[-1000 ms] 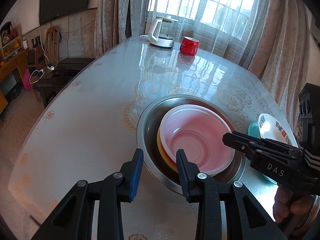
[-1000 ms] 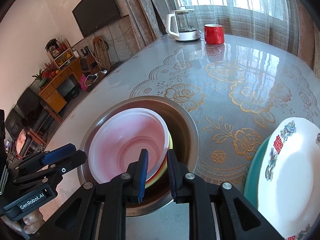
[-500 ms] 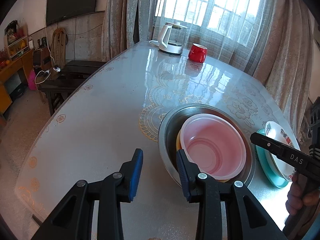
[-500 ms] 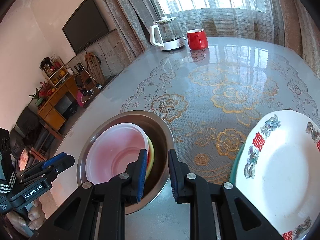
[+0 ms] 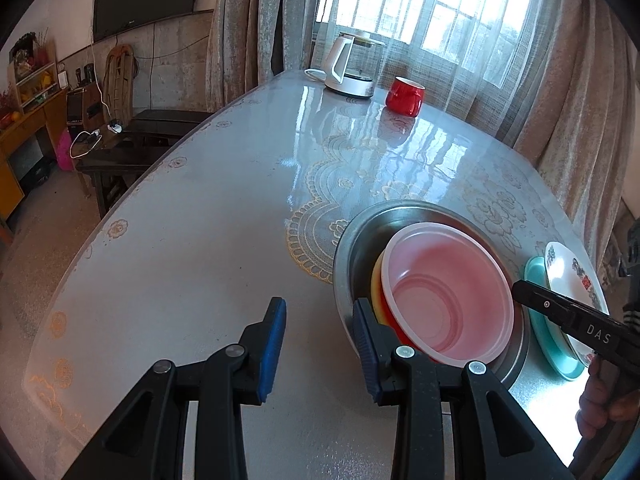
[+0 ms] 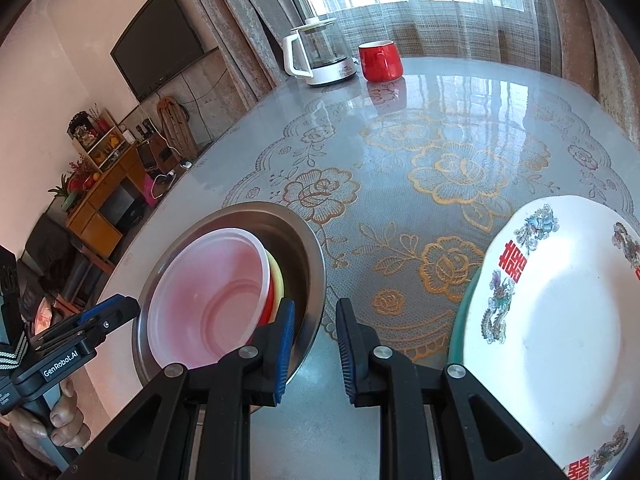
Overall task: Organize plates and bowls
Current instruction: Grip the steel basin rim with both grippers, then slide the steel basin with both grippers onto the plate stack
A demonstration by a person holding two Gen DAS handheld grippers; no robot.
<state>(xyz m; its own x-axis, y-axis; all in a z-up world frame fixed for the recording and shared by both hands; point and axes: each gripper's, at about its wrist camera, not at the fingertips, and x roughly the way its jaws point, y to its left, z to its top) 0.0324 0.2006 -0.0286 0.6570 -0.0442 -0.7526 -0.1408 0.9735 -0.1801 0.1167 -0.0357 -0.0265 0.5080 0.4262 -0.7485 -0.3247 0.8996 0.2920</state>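
The translucent pink plastic bowl point(image 5: 448, 296) sits nested in the round steel basin point(image 5: 360, 240) ahead of the left gripper point(image 5: 320, 344); the white decorated plate point(image 6: 560, 320) lies right of the right gripper point(image 6: 316, 344), atop the teal plate point(image 5: 548, 344).

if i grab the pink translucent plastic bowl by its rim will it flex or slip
The pink translucent plastic bowl looks thin-walled, so its rim would probably flex under a pinch. It likely weighs little. It sits nested on yellow and red bowls in the steel basin, so those might lift along.

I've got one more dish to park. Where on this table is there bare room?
Free: the wide stretch left of the steel basin, and the middle between it and the red mug and kettle. Crowded: the near right, where basin and stacked plates sit close together.
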